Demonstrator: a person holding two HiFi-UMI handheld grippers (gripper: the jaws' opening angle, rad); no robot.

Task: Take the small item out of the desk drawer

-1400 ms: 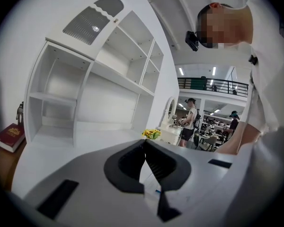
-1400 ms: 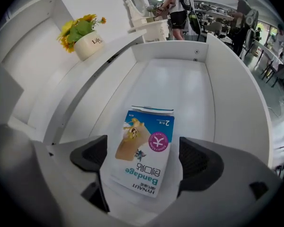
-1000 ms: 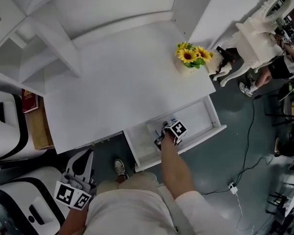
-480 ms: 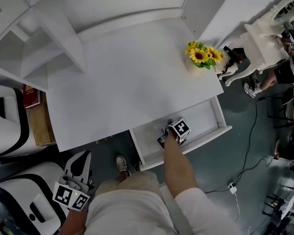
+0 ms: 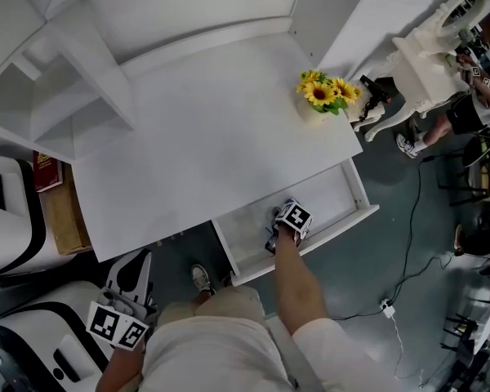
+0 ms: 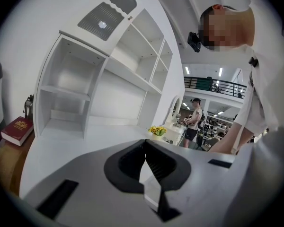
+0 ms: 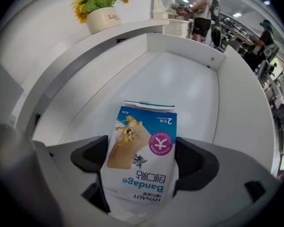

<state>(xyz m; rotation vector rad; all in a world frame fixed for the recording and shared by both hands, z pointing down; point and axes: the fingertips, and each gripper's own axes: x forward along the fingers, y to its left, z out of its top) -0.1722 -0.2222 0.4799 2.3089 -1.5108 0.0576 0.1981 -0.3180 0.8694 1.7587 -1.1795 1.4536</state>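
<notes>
Reaches the right gripper (image 5: 271,237) down into the pulled-out desk drawer (image 5: 331,204), just behind its front rim and left of middle, closing the jaws round the bandage box (image 7: 142,150), which lies on the drawer floor and fills the gap between them; bare floor to the right up to the side wall, the desktop (image 5: 212,145) edge close behind. Keeps the left gripper (image 6: 144,144) low beside the left leg, jaws together on nothing, well clear of the desk. Compared with a second ago, holds both grippers in about the same places, drawer equally far out.
</notes>
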